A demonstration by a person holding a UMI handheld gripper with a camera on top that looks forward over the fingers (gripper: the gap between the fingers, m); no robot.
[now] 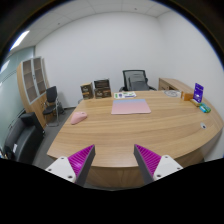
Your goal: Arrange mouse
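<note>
Wooden table [130, 135] bears a pink mat [131, 106]; the hand-held gripper [115, 160] hovers with fingers apart, empty

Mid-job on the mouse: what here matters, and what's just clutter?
Job: gripper, open, empty; pink desk mat; small white object, possibly the mouse, too small to tell.
Lying about: pink object; purple box; office chair; shelf.

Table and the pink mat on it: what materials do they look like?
Table: looks like wood or wood-look laminate, light brown, smooth with a soft sheen from the ceiling lights; which one cannot be told. Pink mat: flat, thin and matte, probably a soft desk mat, faux leather or rubber. The gripper hovers before the table, jaws open, holding nothing.
</note>
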